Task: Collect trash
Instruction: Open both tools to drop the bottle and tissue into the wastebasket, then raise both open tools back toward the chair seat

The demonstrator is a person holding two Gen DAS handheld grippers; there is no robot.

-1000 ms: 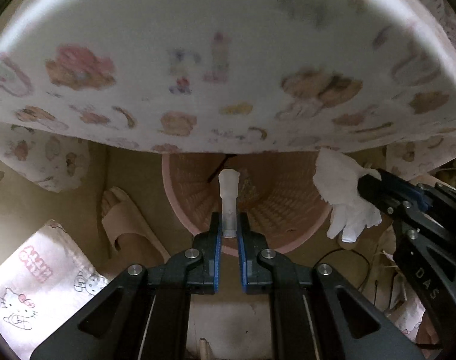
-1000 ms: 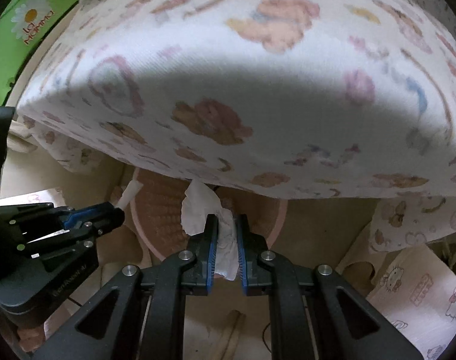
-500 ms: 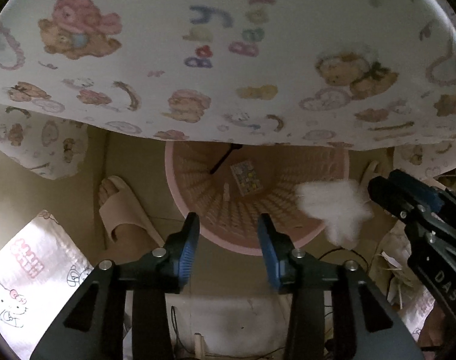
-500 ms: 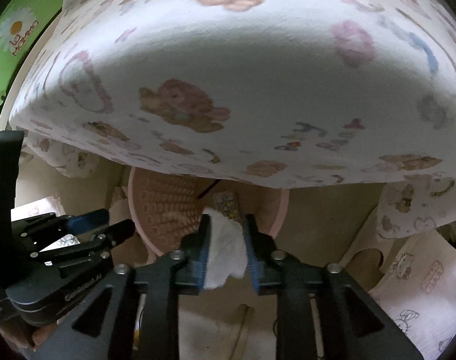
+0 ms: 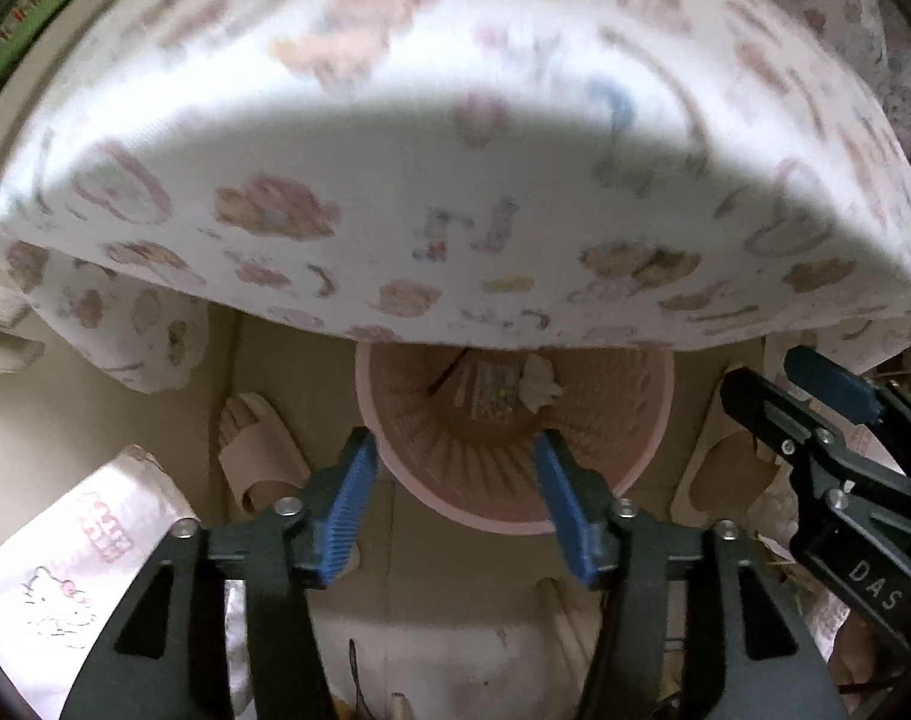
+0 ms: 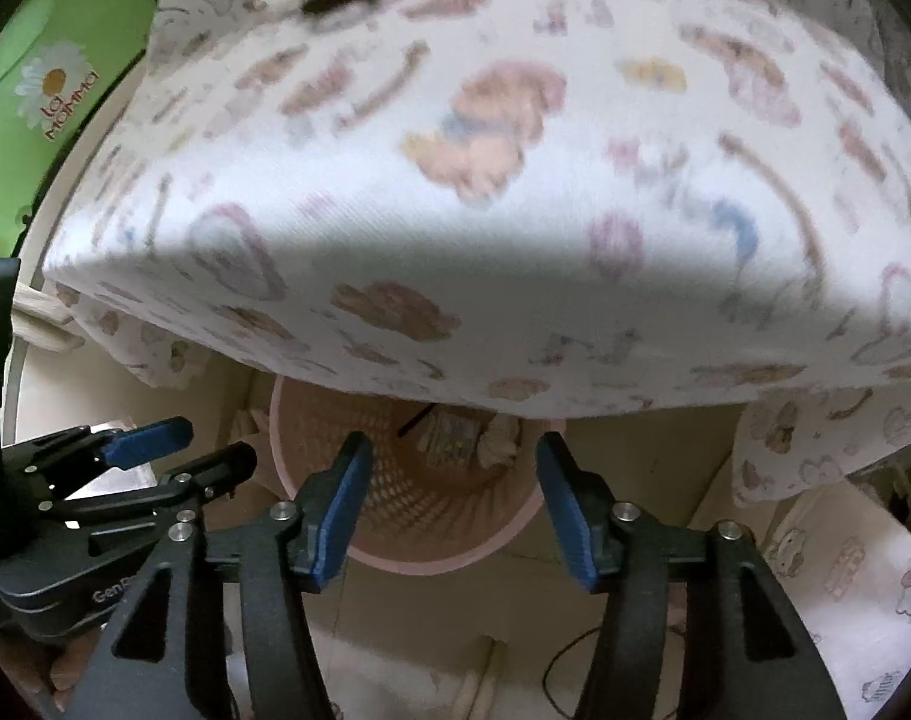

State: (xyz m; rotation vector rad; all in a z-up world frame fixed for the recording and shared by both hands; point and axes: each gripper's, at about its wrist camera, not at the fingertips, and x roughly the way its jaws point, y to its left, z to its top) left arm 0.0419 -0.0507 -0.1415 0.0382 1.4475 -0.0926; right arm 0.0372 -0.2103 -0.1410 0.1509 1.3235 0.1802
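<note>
We read "DAS" on the body of the right gripper point(image 5: 821, 396), and "Gen" on the body of the left gripper point(image 6: 185, 450). A green box point(image 6: 65, 120) carries a daisy logo with "la MOMMa"; the lettering is uncertain.

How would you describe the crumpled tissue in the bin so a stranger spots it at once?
Find the round pink mesh bin on the floor under the bed's edge. At its bottom lies the crumpled tissue, right of a flat printed wrapper. It alone is pale, plain and lumpy.
</note>
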